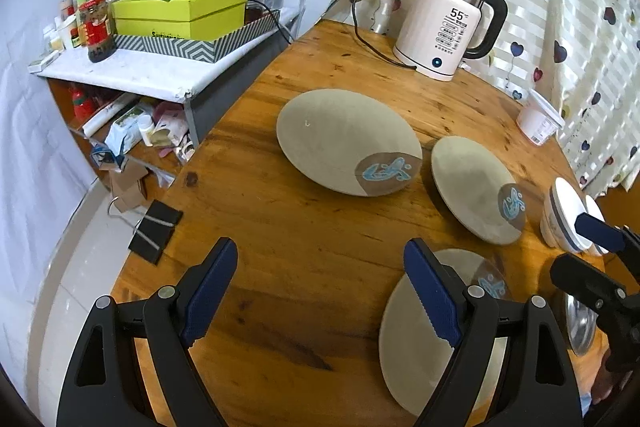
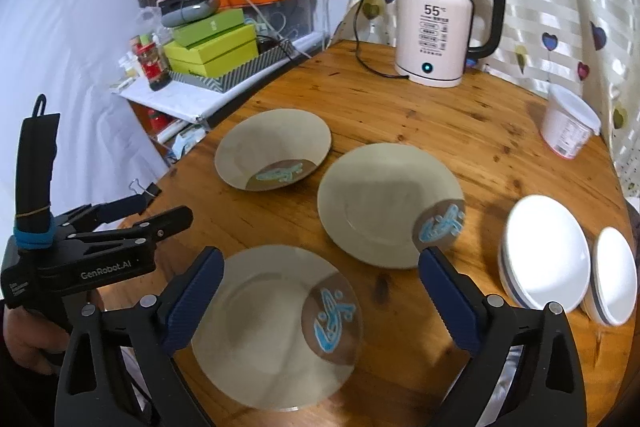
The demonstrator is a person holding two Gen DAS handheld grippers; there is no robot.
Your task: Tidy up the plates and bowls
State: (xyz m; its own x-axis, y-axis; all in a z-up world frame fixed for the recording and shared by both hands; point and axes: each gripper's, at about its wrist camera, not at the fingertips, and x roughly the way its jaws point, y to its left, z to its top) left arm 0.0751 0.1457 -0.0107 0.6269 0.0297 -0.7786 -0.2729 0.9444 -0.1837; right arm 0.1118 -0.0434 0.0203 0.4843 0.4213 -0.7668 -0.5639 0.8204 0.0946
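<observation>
Three beige dishes with a blue fish mark lie on the round wooden table (image 2: 400, 115): a deep one (image 2: 276, 155) at the far left, a flat plate (image 2: 390, 203) in the middle and a flat plate (image 2: 276, 331) nearest. Two white bowls (image 2: 544, 255) with blue-striped sides stand at the right. My right gripper (image 2: 320, 287) is open and hovers over the nearest plate, holding nothing. My left gripper (image 1: 320, 287) is open above bare wood, left of the nearest plate (image 1: 408, 343). The deep dish (image 1: 348, 143) and middle plate (image 1: 476, 191) lie ahead of it.
A white electric kettle (image 2: 432, 39) with its cord stands at the back, a white lidded tub (image 2: 568, 127) at the right by the curtain. A cluttered shelf with green boxes (image 1: 180, 11) adjoins the table's left side. A binder clip (image 1: 154, 231) grips the left edge. A steel dish (image 1: 580, 323) sits near right.
</observation>
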